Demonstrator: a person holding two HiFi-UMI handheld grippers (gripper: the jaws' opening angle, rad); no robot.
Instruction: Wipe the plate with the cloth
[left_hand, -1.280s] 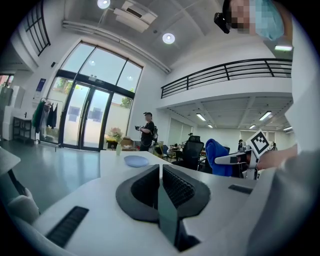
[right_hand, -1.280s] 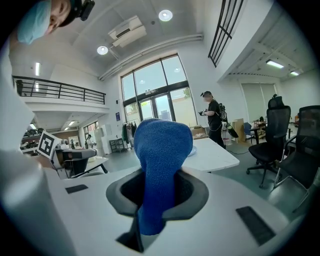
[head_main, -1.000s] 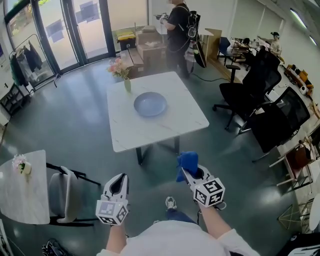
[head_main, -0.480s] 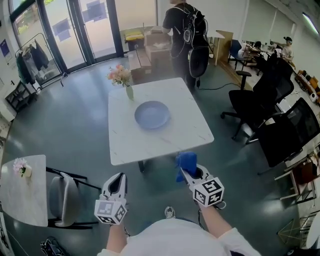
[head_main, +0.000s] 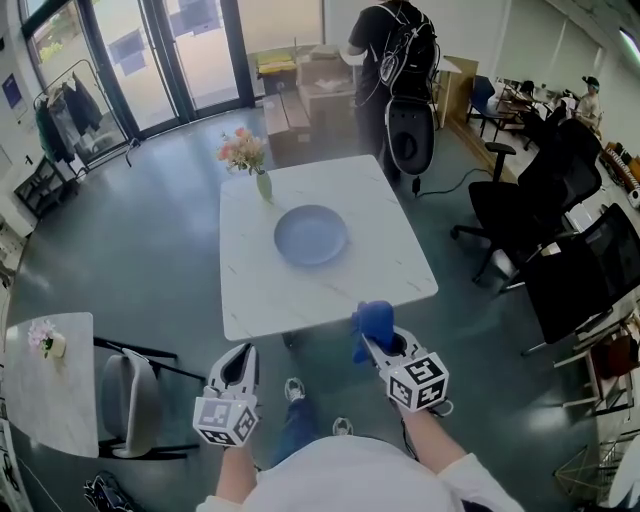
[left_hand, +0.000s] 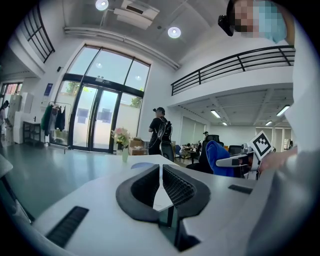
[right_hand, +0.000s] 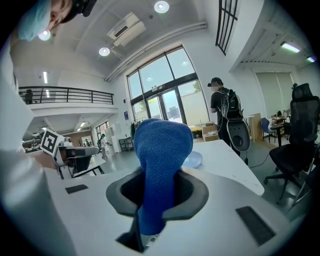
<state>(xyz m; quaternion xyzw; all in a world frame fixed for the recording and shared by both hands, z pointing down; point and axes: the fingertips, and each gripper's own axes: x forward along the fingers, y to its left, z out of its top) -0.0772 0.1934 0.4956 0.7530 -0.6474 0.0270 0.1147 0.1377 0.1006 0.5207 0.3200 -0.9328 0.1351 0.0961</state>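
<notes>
A pale blue plate (head_main: 311, 235) lies near the middle of the white marble table (head_main: 390, 280); its edge also shows as the plate (right_hand: 192, 160) in the right gripper view. My right gripper (head_main: 372, 338) is shut on a blue cloth (head_main: 373, 325), just short of the table's near edge. The cloth (right_hand: 161, 170) stands up bunched between its jaws. My left gripper (head_main: 236, 368) is shut and holds nothing, over the floor short of the table. In the left gripper view, the left gripper (left_hand: 160, 176) has its pads pressed together.
A small vase of pink flowers (head_main: 258, 168) stands at the table's far left corner. A person with a backpack (head_main: 392, 60) stands beyond the table. Black office chairs (head_main: 545, 215) are at the right. A grey chair (head_main: 128, 405) and a second small table (head_main: 40, 385) are at the left.
The table and plate have come closer as I walked forward. Both grippers kept their places in front of me, the right still on the cloth. The person beyond the table shifted right.
</notes>
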